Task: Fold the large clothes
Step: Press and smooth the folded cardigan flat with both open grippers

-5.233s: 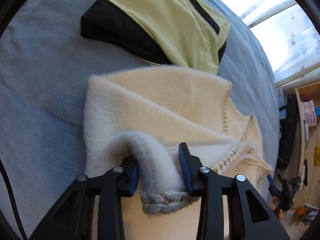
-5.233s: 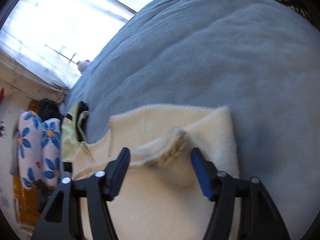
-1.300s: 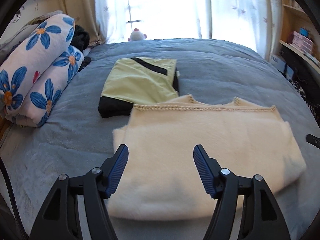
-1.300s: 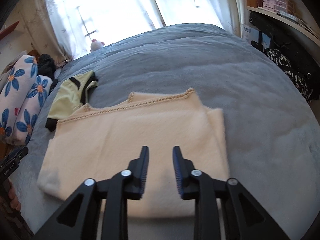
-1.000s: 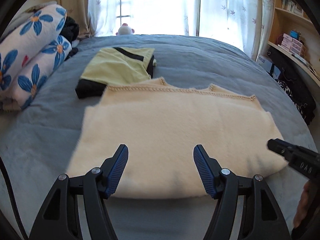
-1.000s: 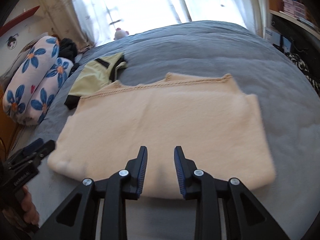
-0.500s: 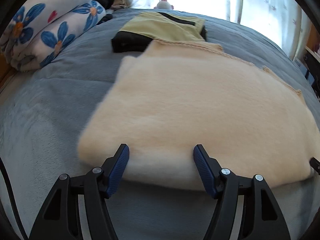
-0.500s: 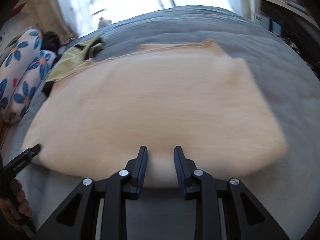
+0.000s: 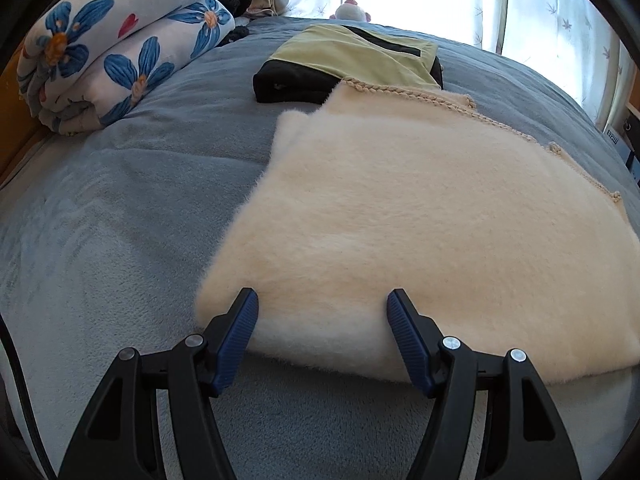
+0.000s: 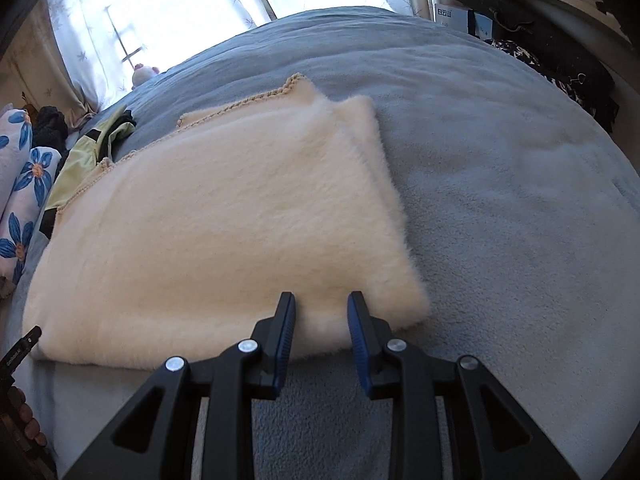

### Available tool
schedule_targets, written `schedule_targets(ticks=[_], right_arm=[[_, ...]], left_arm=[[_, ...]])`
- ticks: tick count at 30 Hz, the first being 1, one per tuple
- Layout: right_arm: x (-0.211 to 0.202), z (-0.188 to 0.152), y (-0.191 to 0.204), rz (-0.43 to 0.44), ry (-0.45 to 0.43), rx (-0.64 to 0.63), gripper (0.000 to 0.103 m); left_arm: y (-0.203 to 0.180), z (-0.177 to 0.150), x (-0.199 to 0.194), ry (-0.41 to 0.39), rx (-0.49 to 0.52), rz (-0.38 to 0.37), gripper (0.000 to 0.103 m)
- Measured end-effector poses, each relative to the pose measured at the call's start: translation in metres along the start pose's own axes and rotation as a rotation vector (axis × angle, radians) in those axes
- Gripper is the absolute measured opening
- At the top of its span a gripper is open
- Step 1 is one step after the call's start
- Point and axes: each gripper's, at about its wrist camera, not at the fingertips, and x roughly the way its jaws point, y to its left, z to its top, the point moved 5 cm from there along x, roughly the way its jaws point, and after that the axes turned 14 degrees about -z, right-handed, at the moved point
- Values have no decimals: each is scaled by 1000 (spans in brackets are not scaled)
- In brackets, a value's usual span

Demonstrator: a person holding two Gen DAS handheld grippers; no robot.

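Observation:
A fluffy cream sweater (image 9: 420, 216) lies folded flat on the grey-blue bed cover (image 9: 100, 248), its braided trim along the far edge. It also shows in the right wrist view (image 10: 224, 216). My left gripper (image 9: 322, 312) is open wide and straddles the sweater's near folded edge by its left corner. My right gripper (image 10: 321, 314) is open with a narrower gap, at the near edge by the sweater's right corner. Neither jaw pair holds cloth.
A folded yellow-green and black garment (image 9: 352, 64) lies just beyond the sweater. A rolled floral quilt (image 9: 116, 40) sits at the far left. A small plush toy (image 9: 352, 10) stands by the curtained window. Shelves and dark clutter (image 10: 560, 52) border the bed's right side.
Both grippers let go of the sweater's edges earlier, pulled back, and have now dropped down to its near folded edge. The right gripper's jaws have opened a little wider.

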Motion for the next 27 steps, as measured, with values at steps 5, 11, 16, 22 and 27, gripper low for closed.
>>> schedule_targets(ticks=[5, 11, 16, 22, 27], right_arm=[[0, -1, 1, -11, -3, -16, 32], [-2, -2, 5, -39, -12, -24, 34], [-3, -2, 7, -61, 4, -6, 34], [-10, -2, 10, -75, 37, 14, 34], [-26, -14, 17, 12, 89, 45, 34]], left_arm=[[-2, 0, 1, -1, 6, 12, 66], [-3, 1, 1, 4, -3, 15, 66], [-3, 1, 1, 8, -9, 12, 66], [-10, 0, -9, 52, -41, -8, 66], [-28, -2, -32, 70, -11, -46, 66]])
